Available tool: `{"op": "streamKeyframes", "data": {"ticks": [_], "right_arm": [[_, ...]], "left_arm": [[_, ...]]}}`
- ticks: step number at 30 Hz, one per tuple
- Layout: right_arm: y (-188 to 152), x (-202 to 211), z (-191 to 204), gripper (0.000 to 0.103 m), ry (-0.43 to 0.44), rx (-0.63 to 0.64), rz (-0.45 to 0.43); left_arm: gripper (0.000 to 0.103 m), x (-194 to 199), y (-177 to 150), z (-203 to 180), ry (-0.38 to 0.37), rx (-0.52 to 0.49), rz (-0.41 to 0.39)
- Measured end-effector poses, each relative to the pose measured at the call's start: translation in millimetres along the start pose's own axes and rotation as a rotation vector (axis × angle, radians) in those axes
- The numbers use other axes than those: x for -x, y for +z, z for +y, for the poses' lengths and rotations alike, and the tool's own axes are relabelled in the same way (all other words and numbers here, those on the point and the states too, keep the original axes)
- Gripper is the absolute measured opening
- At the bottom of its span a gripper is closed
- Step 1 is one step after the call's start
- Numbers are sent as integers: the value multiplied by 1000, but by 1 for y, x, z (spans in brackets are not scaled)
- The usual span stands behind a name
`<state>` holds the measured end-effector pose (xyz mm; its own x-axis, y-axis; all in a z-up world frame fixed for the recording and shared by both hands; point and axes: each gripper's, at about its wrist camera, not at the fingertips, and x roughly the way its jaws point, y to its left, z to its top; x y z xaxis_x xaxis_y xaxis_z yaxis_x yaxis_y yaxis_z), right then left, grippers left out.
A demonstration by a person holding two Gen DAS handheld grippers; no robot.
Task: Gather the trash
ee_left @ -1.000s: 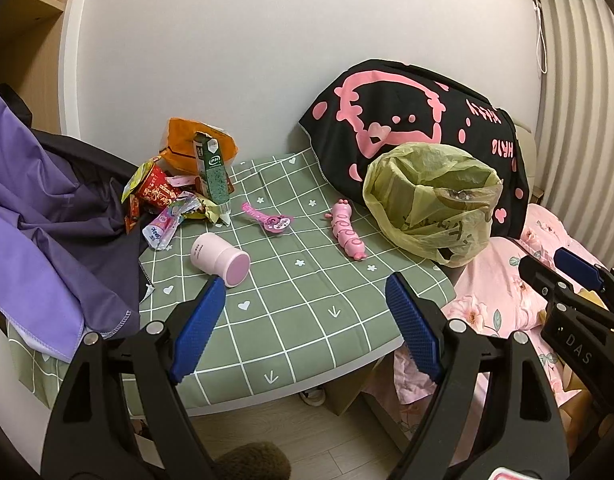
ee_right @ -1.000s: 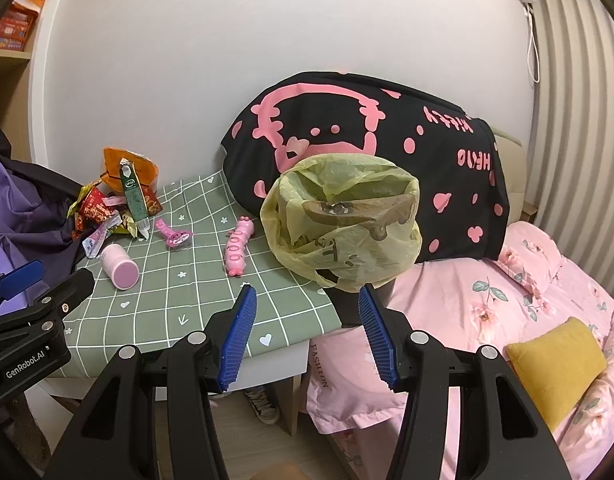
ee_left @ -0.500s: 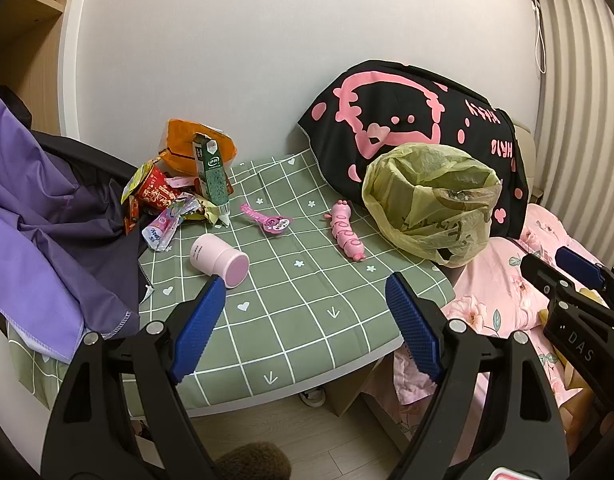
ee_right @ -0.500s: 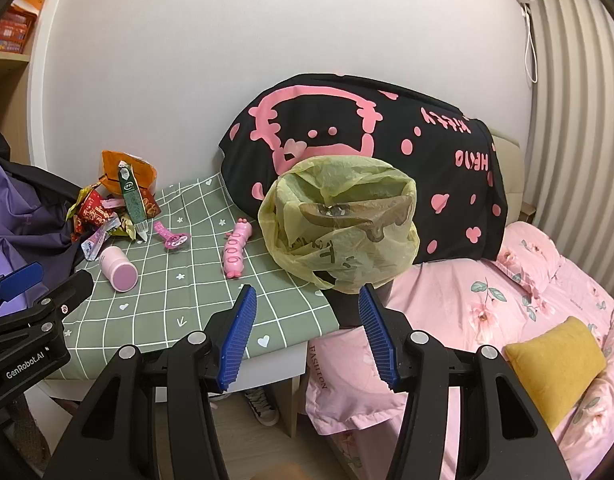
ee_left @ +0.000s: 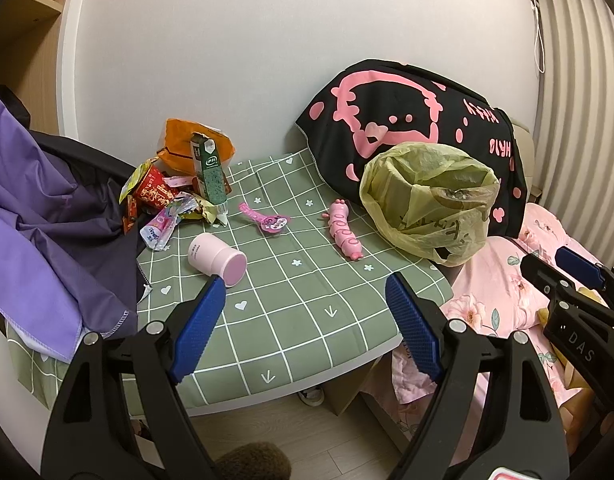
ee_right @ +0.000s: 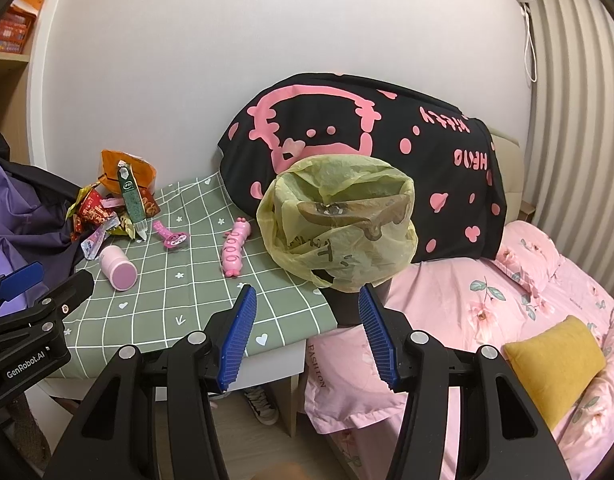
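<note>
A pile of wrappers (ee_left: pixel 163 196) with an upright green carton (ee_left: pixel 209 174) and an orange bag (ee_left: pixel 187 146) lies at the far left of the green checked table (ee_left: pixel 307 304); it also shows in the right wrist view (ee_right: pixel 103 208). An open yellow-green trash bag (ee_left: pixel 429 204) stands at the table's right end, also in the right wrist view (ee_right: pixel 341 224). My left gripper (ee_left: pixel 307 328) is open and empty over the table's front edge. My right gripper (ee_right: pixel 307 336) is open and empty, just in front of the bag.
A pink cup (ee_left: pixel 217 260) lies on its side, with a pink spoon toy (ee_left: pixel 267 220) and a pink caterpillar toy (ee_left: pixel 344 230) mid-table. Purple cloth (ee_left: pixel 39 240) hangs at the left. A black pillow (ee_right: pixel 367 136) and a pink bed (ee_right: pixel 507 280) are to the right.
Both grippers have shifted very slightly; the view has barely moved. Both grippers remain open and nothing on the table has moved.
</note>
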<state>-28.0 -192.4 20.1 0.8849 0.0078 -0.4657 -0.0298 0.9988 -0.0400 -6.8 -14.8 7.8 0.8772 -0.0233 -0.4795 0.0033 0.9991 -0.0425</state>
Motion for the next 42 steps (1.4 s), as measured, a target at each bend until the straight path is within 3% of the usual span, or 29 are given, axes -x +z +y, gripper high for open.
{"op": "streamKeyframes", "data": {"ticks": [31,42], "right_arm": [[5,-3,-7,50,-3,18,-2],[39,-59,11,50,9,72,11]], "left_arm": [[78,-7,0,-10,-7,-10,18],[78,-45,43,20,0,7,15]]}}
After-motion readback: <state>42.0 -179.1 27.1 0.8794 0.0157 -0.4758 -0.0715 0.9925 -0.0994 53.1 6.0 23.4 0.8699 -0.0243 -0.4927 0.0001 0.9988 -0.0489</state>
